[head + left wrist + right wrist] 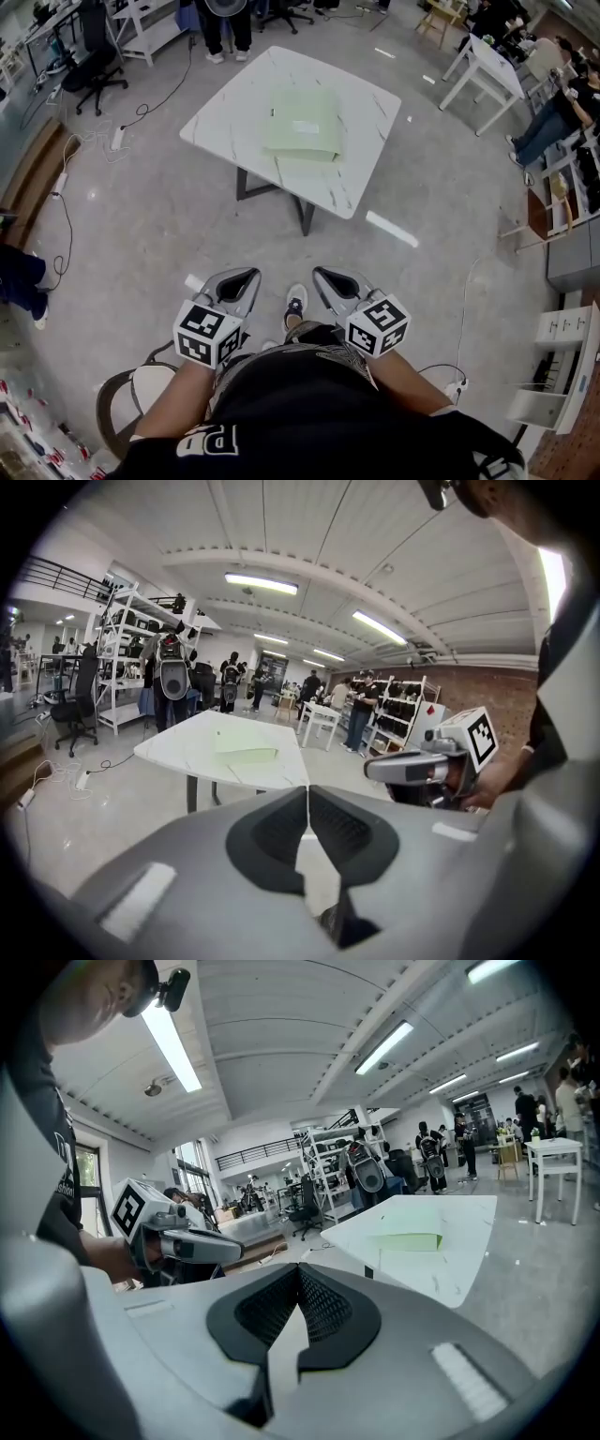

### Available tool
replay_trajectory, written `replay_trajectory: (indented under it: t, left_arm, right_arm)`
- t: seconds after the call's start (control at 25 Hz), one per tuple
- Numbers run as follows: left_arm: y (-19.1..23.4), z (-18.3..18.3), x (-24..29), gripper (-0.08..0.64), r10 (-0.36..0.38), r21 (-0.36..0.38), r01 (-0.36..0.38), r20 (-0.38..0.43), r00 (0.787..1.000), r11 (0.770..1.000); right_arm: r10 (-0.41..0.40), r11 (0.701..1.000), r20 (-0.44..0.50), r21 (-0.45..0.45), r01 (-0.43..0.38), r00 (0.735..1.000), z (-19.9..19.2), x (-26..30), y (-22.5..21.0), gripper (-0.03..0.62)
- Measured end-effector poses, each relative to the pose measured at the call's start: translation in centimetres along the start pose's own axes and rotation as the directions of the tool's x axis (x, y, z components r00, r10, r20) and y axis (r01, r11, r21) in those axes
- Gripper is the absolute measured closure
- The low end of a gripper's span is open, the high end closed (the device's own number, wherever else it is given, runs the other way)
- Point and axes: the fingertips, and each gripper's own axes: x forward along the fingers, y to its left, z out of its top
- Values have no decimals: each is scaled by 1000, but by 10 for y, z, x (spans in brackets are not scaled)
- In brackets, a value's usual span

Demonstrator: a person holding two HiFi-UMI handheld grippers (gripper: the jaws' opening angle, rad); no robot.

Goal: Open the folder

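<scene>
A grey speckled floor (169,225) of a wide workshop is seen from above, and on it a white, marble-veined surface (234,112) stands on dark legs. A pale green folder (302,122) is laid flat near the middle of that surface, closed, with a small white label (305,127) on its cover. Nothing else can be made out on the surface. A black office chair (94,66) is seen off to the far left, well apart from it.

Both claws are held low and close to the person's body, well apart from the surface and from the folder. The left claw (246,275) and the right claw (323,274) are pointed forward side by side, with a shoe (295,305) seen on the floor between them.

In the left gripper view the left claw (307,808) is shown closed: its dark pads are pressed together along a thin line, and nothing is held or touched. The folder (246,747) is seen beyond it on the surface (178,752), and the right claw (403,768) is seen off to the side.

In the right gripper view the right claw (298,1283) is likewise closed, tip against tip, and empty. The folder (408,1238) is seen ahead on the surface (469,1222), and the left claw (202,1248) beside it.
</scene>
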Motion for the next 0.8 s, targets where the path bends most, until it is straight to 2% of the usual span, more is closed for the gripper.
replay_trajectory:
  t: [0.36,0.8]
  left_arm:
    - [33,57,74,497,5,21,-4,-16,1000,1000]
    - [67,99,141,497,54,-2,-54,-19,998,999]
  right_arm:
    - [17,1000,7,14,-17,1000,44,43,-75,592]
    - [60,998,17,5,-60,998,77,79,-147,592]
